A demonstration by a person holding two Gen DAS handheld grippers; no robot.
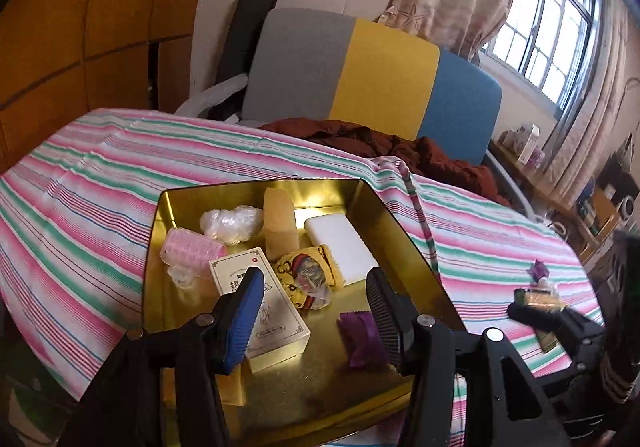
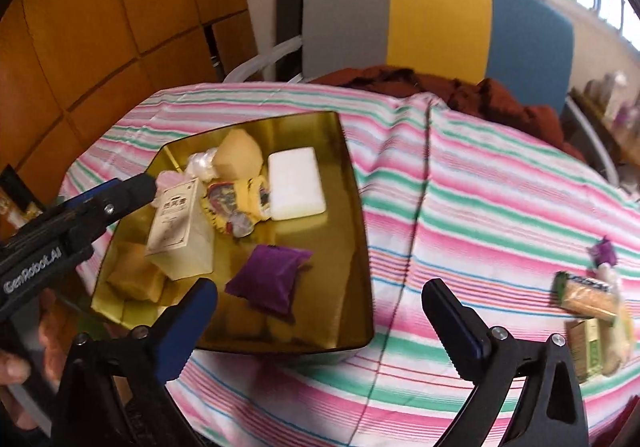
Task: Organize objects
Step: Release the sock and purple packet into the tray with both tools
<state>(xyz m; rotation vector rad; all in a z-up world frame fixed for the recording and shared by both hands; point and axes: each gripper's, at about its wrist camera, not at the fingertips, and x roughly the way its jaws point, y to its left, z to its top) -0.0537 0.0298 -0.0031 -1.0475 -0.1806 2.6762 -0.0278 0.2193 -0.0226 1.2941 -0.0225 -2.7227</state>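
Note:
A gold tray (image 1: 404, 235) on the striped cloth holds a white block (image 1: 340, 243), a tan block (image 1: 280, 223), a pink roller (image 1: 188, 251), a printed box (image 1: 268, 311), a yellow patterned piece (image 1: 308, 271) and a purple pouch (image 1: 360, 339). My left gripper (image 1: 314, 287) hangs open over the tray's near part, with the pouch just inside its right finger and nothing held. In the right wrist view, my right gripper (image 2: 320, 291) stands open and empty above the tray's (image 2: 354, 207) near right corner. The purple pouch (image 2: 268, 275) lies just ahead of its left finger.
Green and gold packets (image 2: 588, 299) and a small purple thing (image 2: 602, 251) lie on the cloth at the right. A dark red garment (image 1: 400, 147) is heaped on a grey, yellow and blue chair (image 1: 384, 79) behind the table. A hand (image 2: 16, 371) holds the left gripper.

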